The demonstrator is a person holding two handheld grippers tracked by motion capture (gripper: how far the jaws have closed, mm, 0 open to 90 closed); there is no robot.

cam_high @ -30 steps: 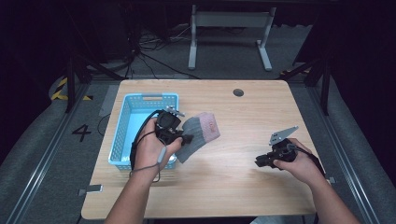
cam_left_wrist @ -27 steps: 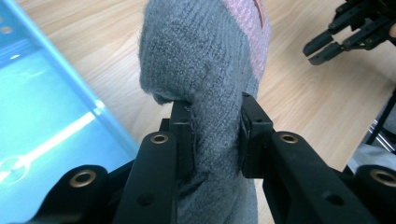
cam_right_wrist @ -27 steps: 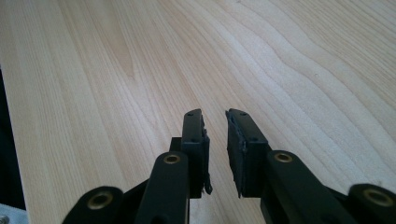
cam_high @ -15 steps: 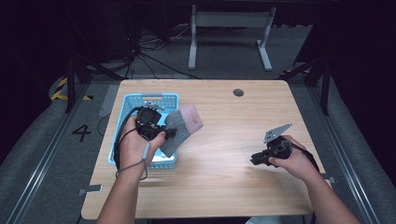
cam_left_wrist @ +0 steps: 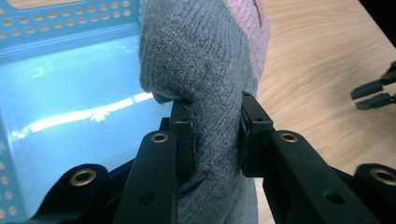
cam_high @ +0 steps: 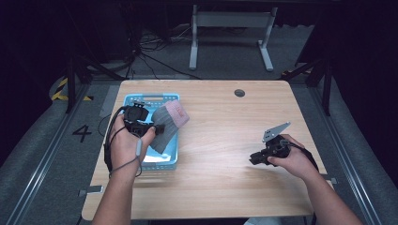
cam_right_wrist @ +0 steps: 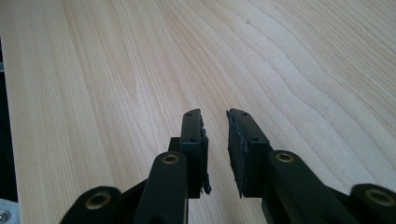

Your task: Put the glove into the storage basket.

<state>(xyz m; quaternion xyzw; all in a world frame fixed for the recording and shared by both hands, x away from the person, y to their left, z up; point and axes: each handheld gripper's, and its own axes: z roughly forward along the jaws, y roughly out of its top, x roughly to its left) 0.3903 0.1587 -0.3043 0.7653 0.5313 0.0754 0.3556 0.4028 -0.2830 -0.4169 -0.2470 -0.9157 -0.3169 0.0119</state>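
A: Start with your light wooden table. What stands on it?

B: At your left sits the pale blue perforated plastic basket, its floor bare where you can see it. Your left claw is clamped on the grey knitted sock with a pink toe, pinching it at mid-length and holding it in the air above the basket's right edge, partly over the basket.

A: And your other hand?

B: Your right claw hovers low over bare wood, well apart from the basket, jaws slightly parted and holding nothing.

A: So which step are you in?

B: I judge you are carrying the sock to the basket. Next, bring your left claw over the middle of the basket, lower it, then part the jaws so the sock drops inside rather than draping over the rim.
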